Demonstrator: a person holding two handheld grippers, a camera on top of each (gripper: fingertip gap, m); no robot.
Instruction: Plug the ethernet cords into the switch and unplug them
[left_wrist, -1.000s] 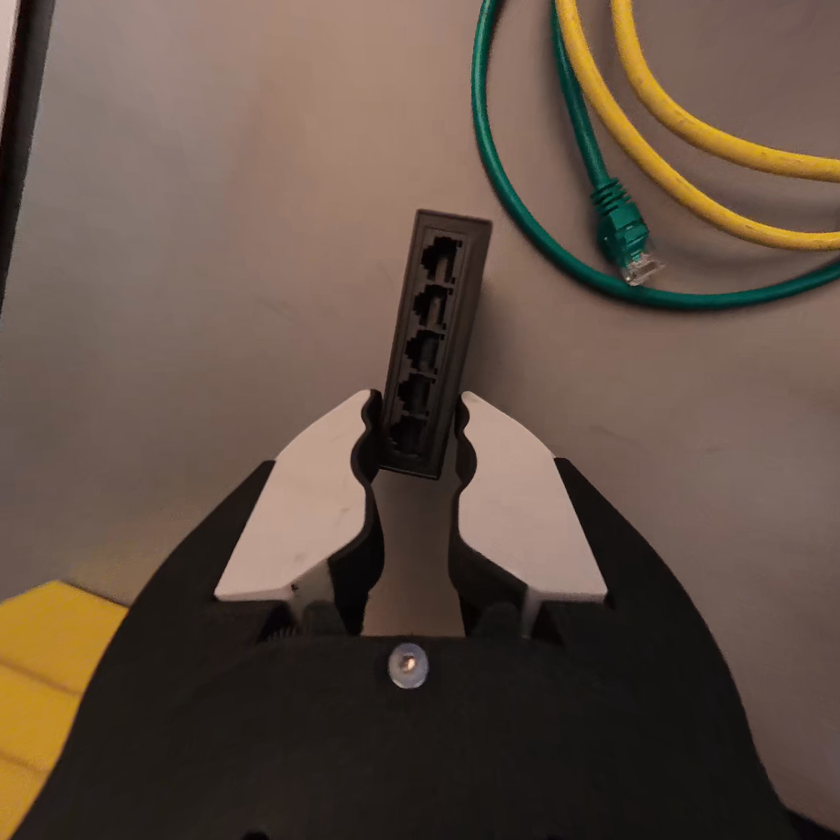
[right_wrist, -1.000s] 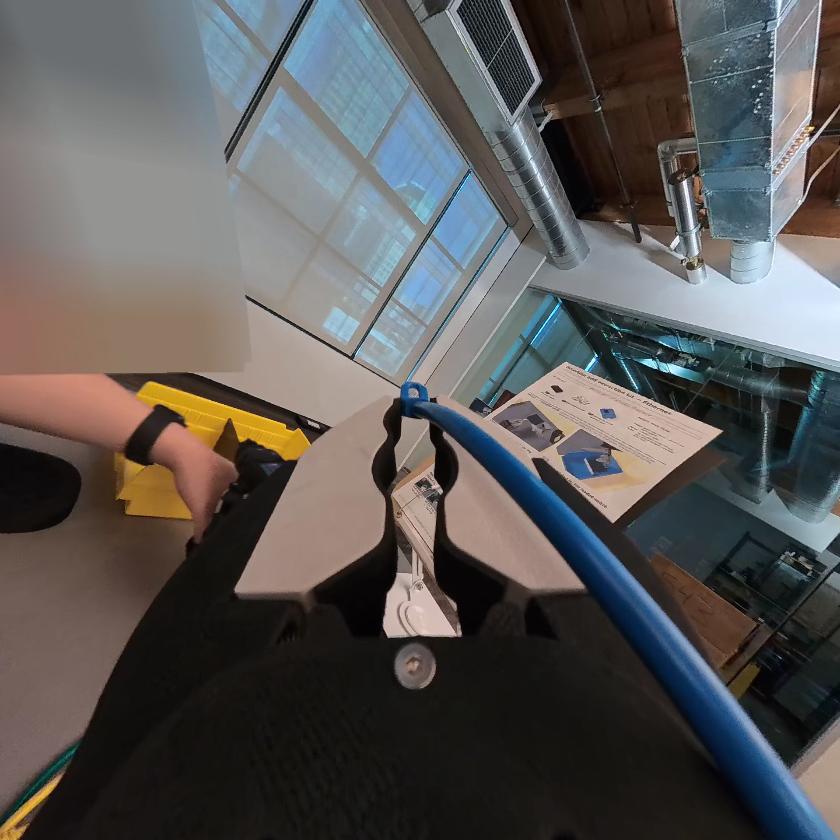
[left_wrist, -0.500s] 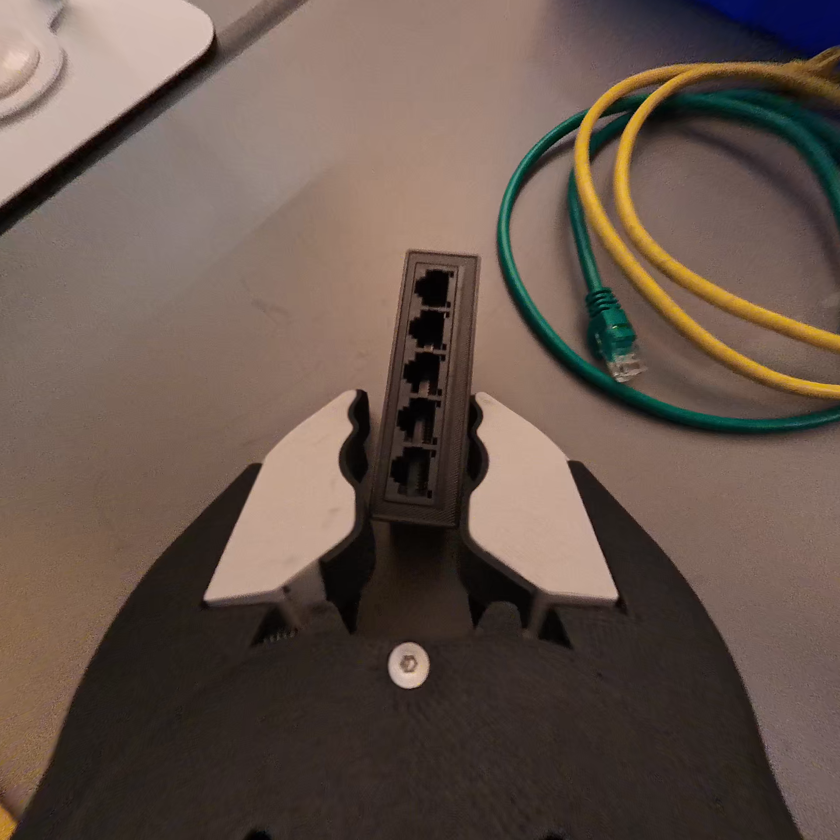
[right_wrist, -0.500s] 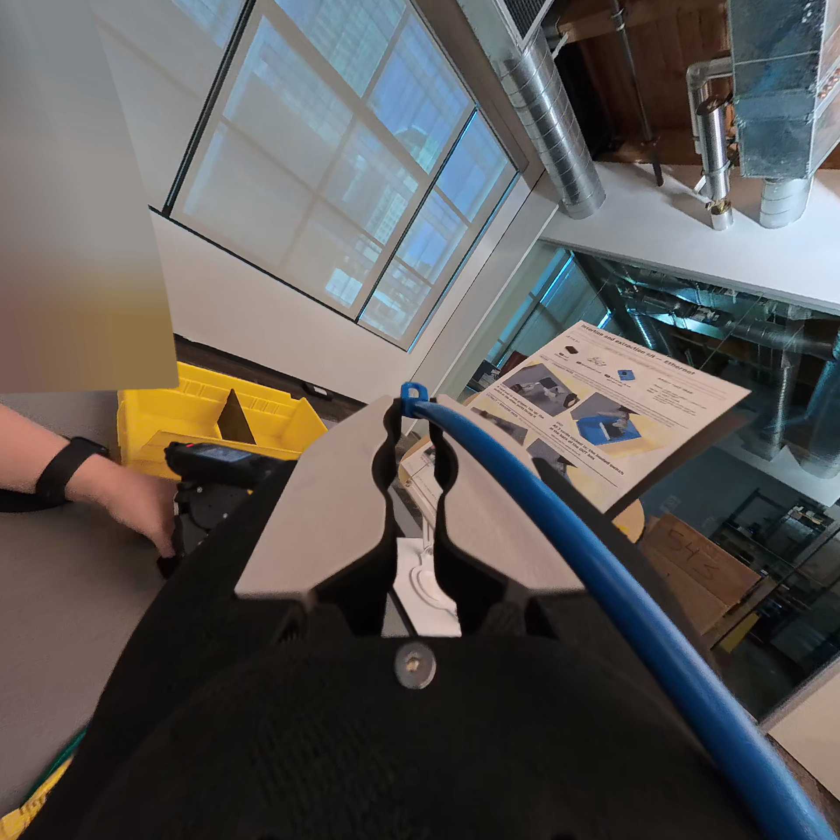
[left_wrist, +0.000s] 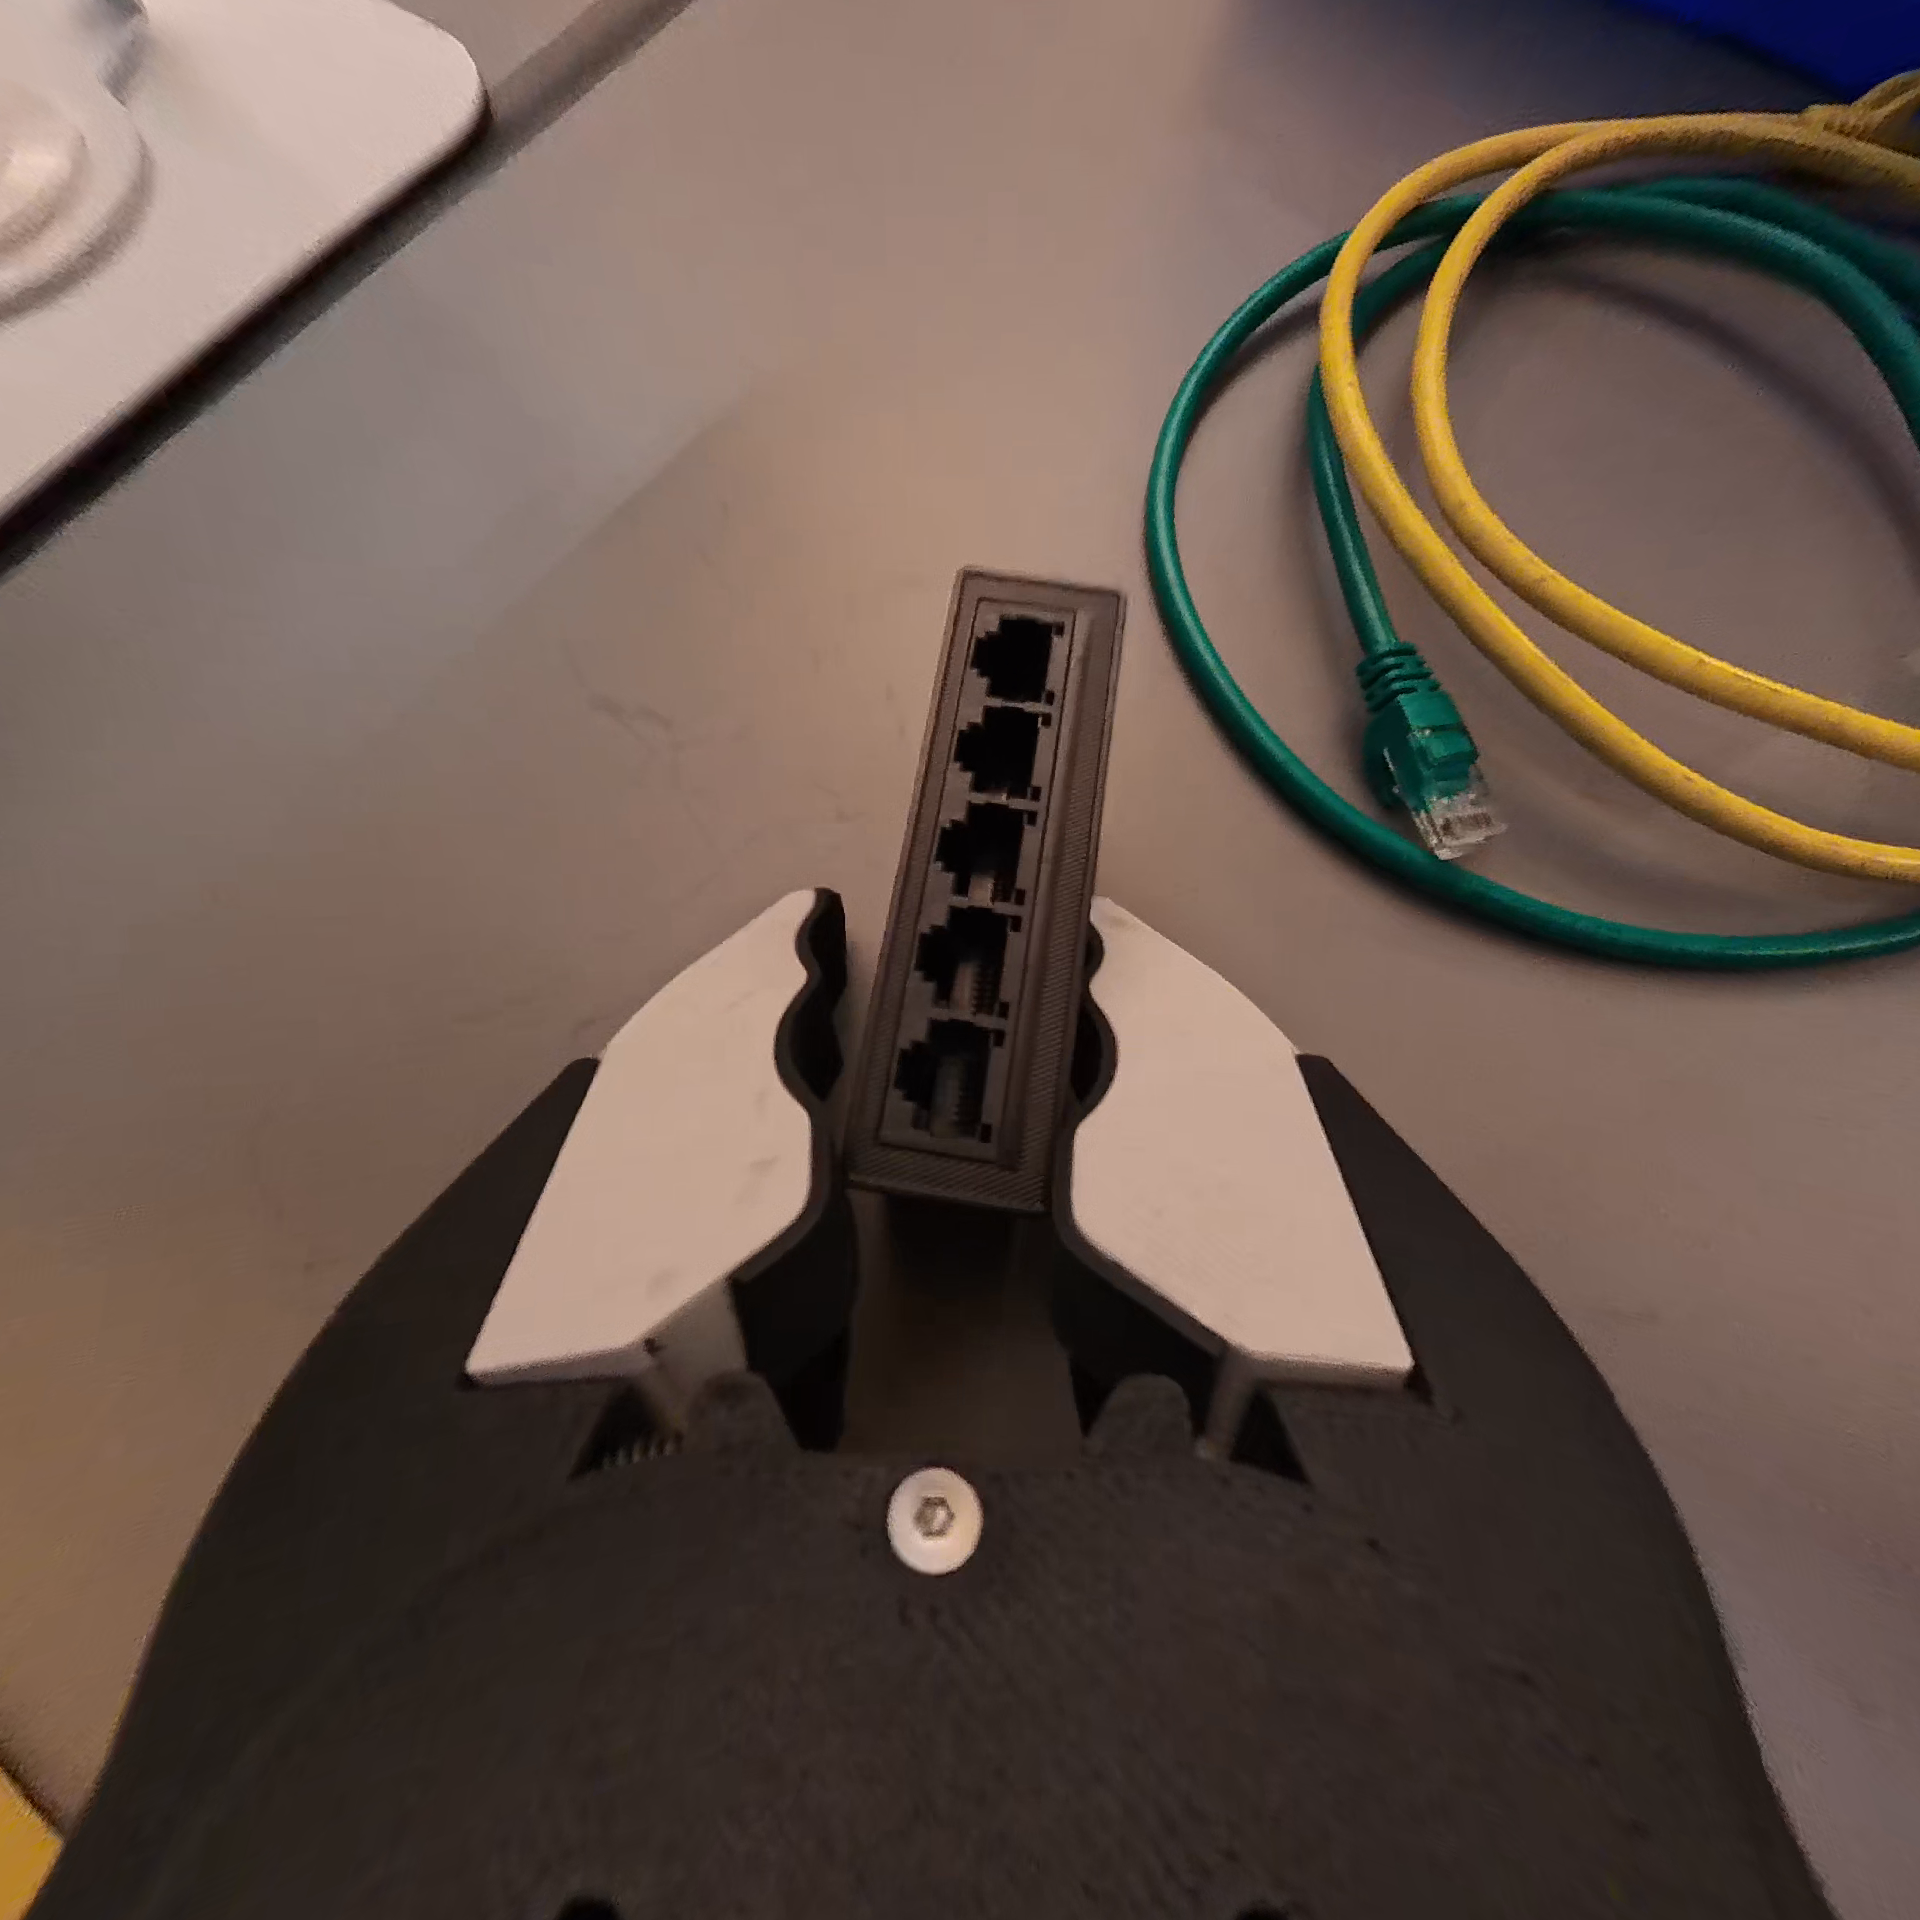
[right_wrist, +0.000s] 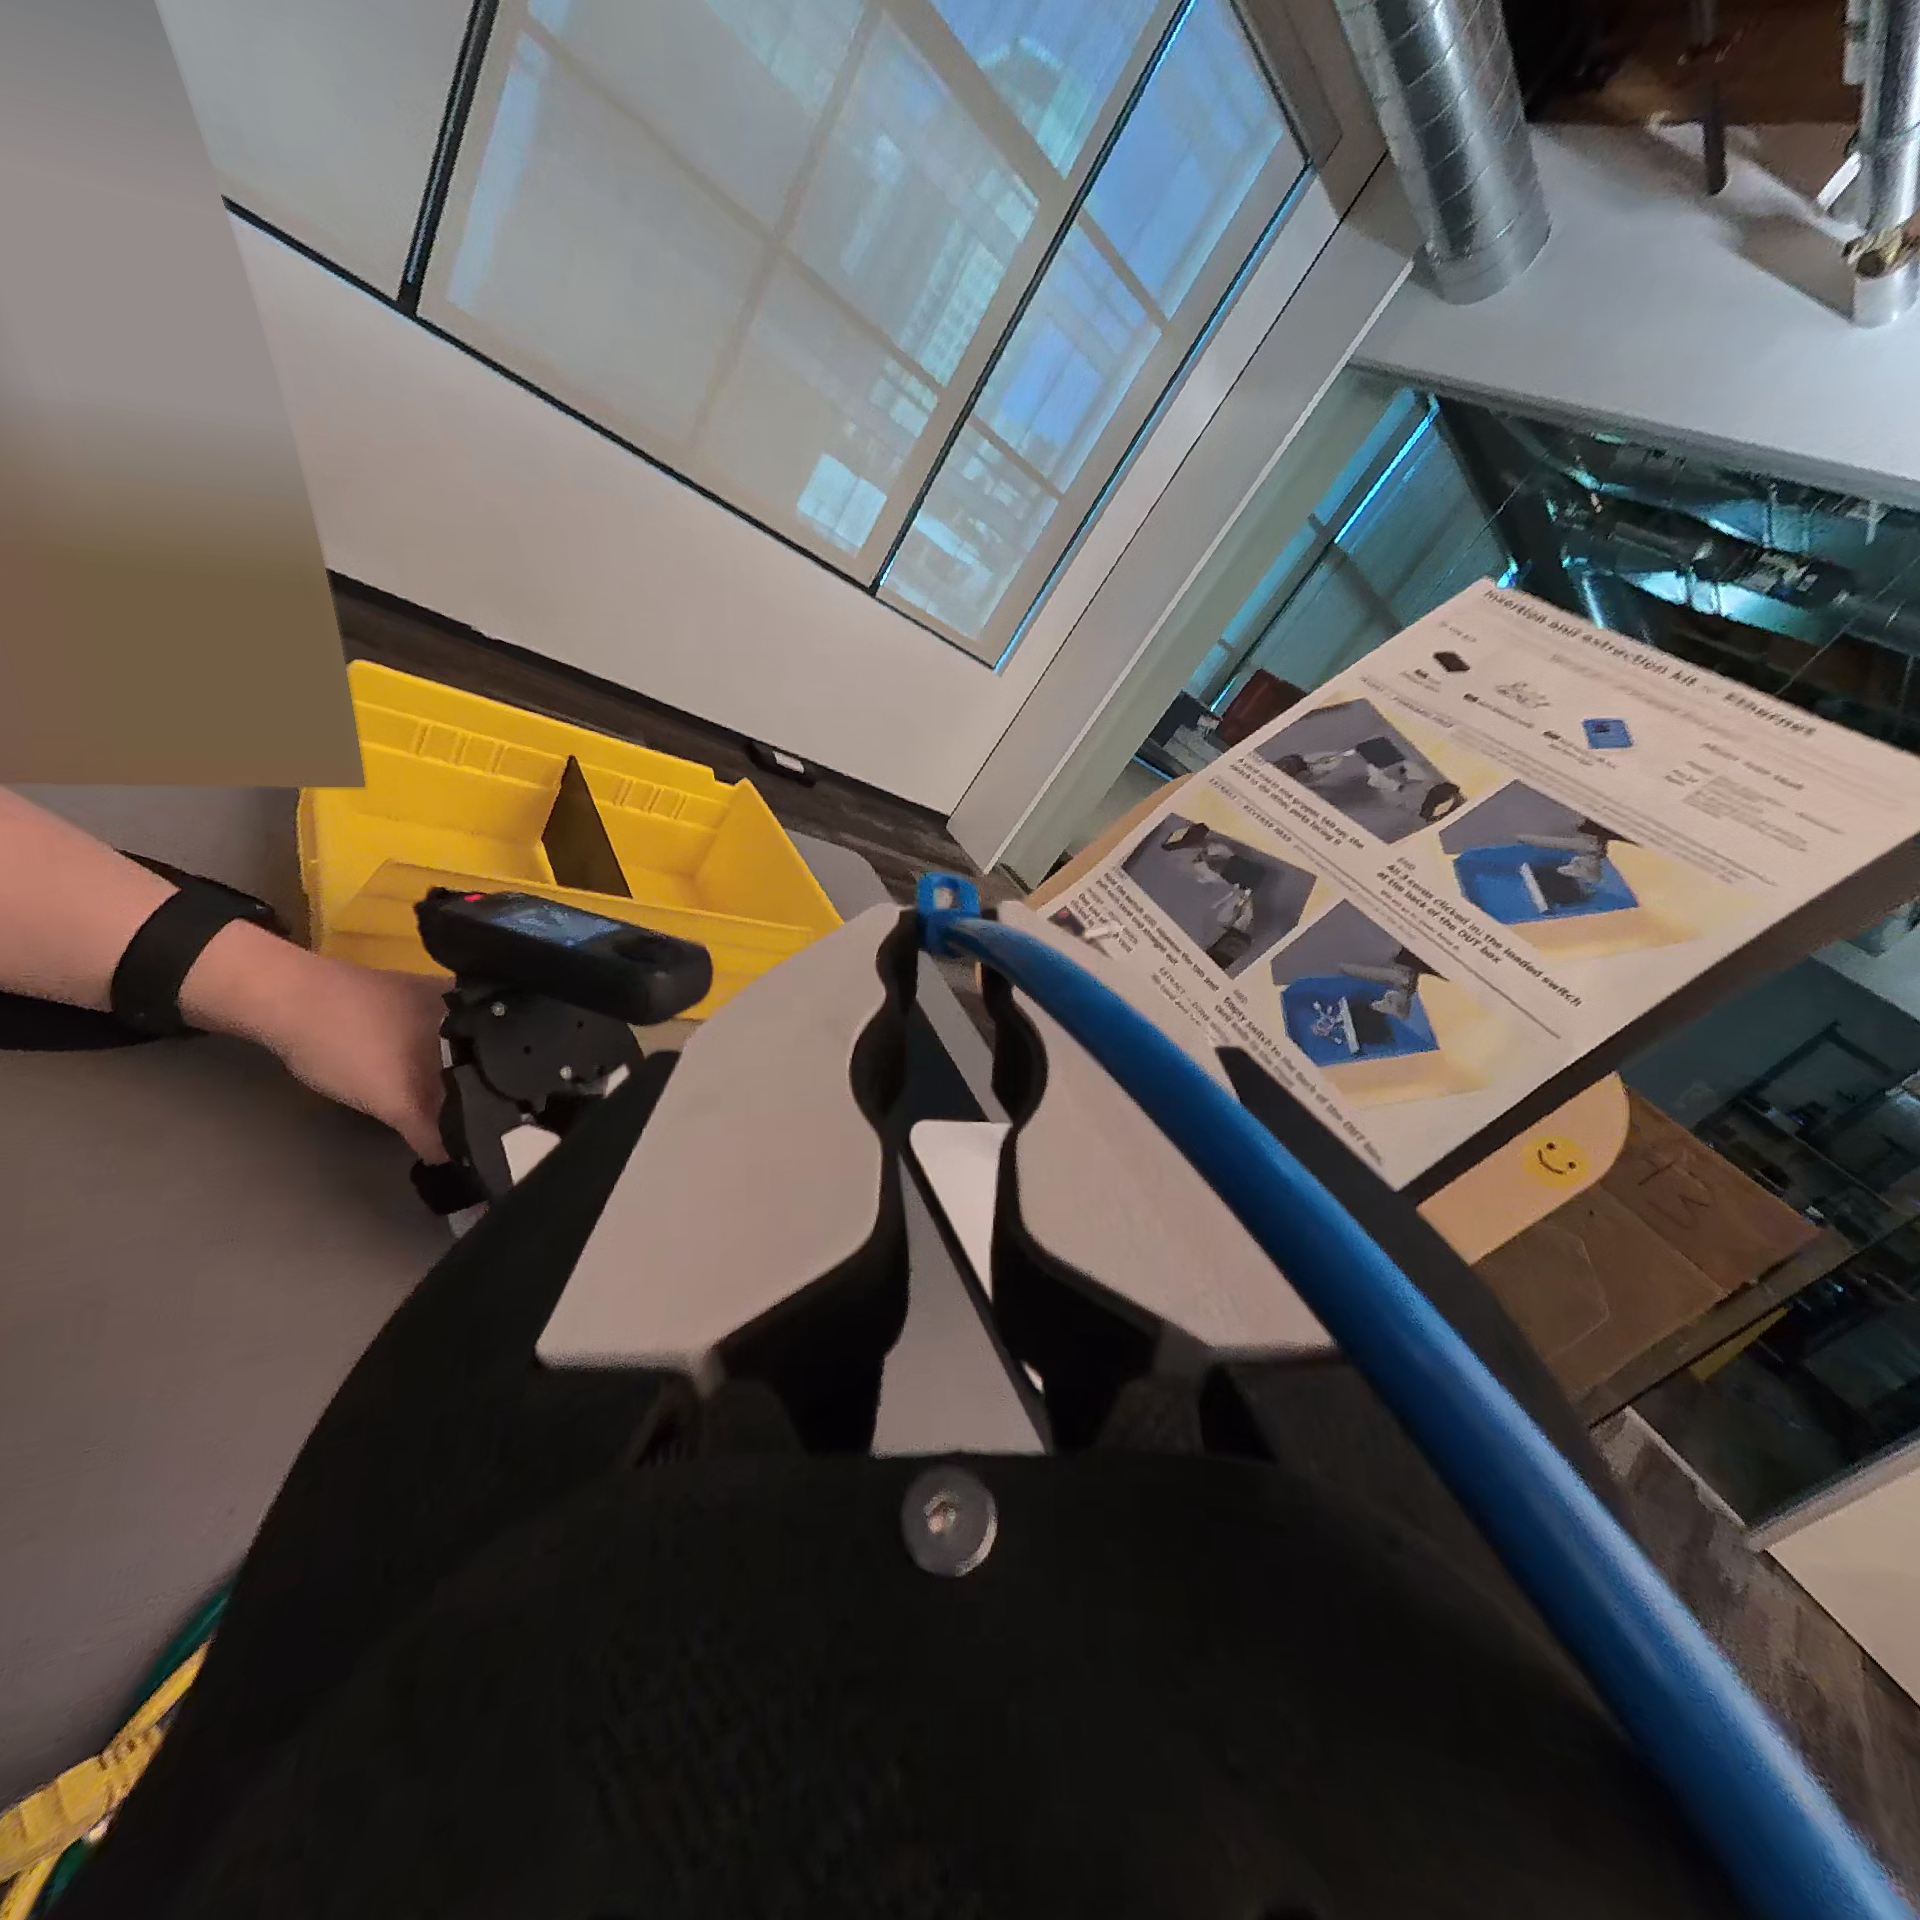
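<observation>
Left wrist view: left gripper (left_wrist: 961, 925) clamps the switch (left_wrist: 987, 894), base hidden between jaws; green cord (left_wrist: 1429, 769) lies apart, right. Right gripper (right_wrist: 940, 914) pinches blue cord (right_wrist: 1299, 1195), plug mostly hidden.

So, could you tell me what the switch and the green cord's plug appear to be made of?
The switch looks like matte dark grey plastic, possibly 3D-printed, judging by the fine ridged lines along its frame. The green cord ends in a clear, glossy plastic plug behind a ribbed green boot that looks rubbery.
</observation>
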